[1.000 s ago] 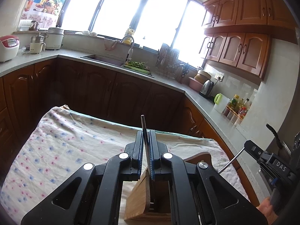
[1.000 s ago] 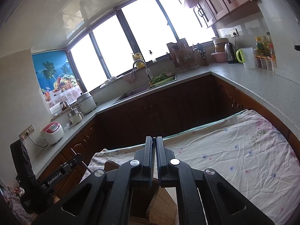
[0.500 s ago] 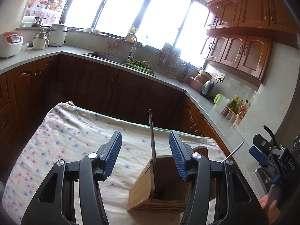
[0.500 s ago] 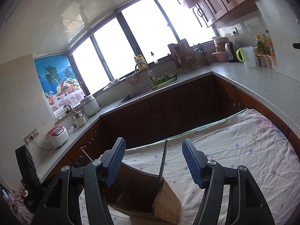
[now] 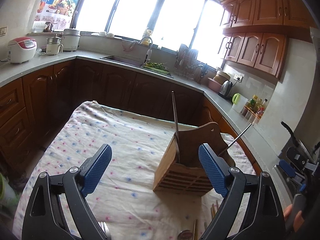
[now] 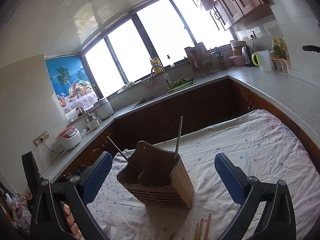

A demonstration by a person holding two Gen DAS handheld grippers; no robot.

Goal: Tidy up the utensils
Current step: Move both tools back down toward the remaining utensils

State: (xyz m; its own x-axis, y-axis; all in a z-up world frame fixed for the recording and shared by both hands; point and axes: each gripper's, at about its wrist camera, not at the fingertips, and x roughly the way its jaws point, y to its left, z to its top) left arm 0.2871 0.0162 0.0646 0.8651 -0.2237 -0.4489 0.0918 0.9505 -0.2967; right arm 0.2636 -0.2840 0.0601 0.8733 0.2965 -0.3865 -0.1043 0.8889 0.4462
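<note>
Both grippers have backed off and spread wide since a second ago, when each was closed on a metal utensil over the holder; both utensils now stand free in it.

Left wrist view: the left gripper (image 5: 155, 170) is wide open and holds nothing. The holder (image 5: 188, 160) stands on the cloth (image 5: 112, 136), ahead of the jaws and off to their right, partly behind the right pad. One utensil (image 5: 175, 118) rises near-upright from its left compartment; a second (image 5: 239, 136) leans out to the right. A fork (image 5: 104, 227) lies at the bottom edge between the jaws, and chopsticks (image 5: 213, 210) lie near the holder's foot. The right gripper shows at the far right edge.

Right wrist view: the right gripper (image 6: 163, 175) is likewise fully open and empty. The holder (image 6: 160, 178) sits between the jaws but further off, touching neither. Chopsticks (image 6: 203, 228) lie just below it, with fork tines (image 6: 107, 229) lower left.

Risks, as I judge them: reaching down for the loose pieces, a jaw could clip the leaning utensil or nudge the holder over, since the remaining items lie close to its base. Thin chopsticks on soft cloth may also slip from the pads or drag the fabric.
</note>
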